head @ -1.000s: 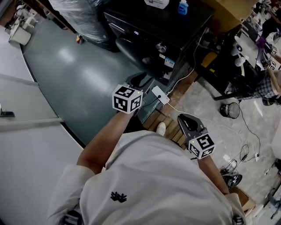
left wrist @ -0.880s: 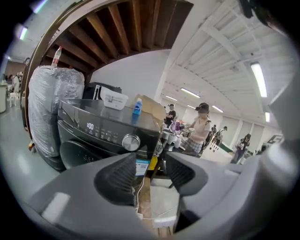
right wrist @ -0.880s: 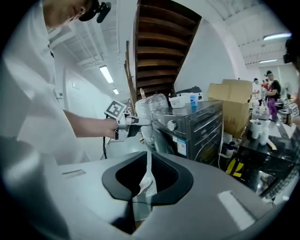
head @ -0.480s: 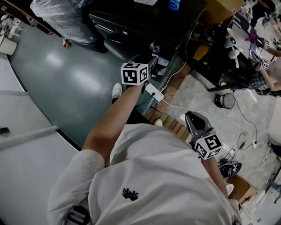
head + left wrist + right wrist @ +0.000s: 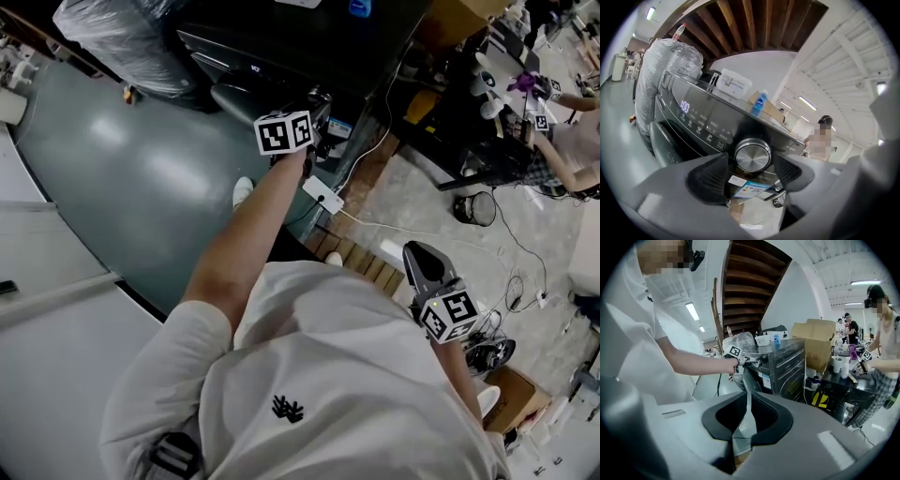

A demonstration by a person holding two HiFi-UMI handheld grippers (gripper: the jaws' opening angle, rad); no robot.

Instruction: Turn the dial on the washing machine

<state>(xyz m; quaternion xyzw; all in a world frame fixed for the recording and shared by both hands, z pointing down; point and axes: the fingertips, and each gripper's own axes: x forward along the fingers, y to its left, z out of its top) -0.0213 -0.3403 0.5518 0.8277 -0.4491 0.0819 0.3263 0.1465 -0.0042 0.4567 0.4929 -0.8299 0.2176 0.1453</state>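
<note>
Left gripper [image 5: 751, 164], jaws just opening wide, nothing clasped, lines up on washing machine [image 5: 693, 117] dial [image 5: 753, 156], evidently ready to grip; right gripper [image 5: 746, 416] idles closed.

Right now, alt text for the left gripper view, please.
The jaws of the left gripper, which have just been opening, frame the round silver dial of the washing machine in their gap, pads not touching it. Its dark control panel with a lit display runs left; a blue bottle and white box sit on top.
</note>
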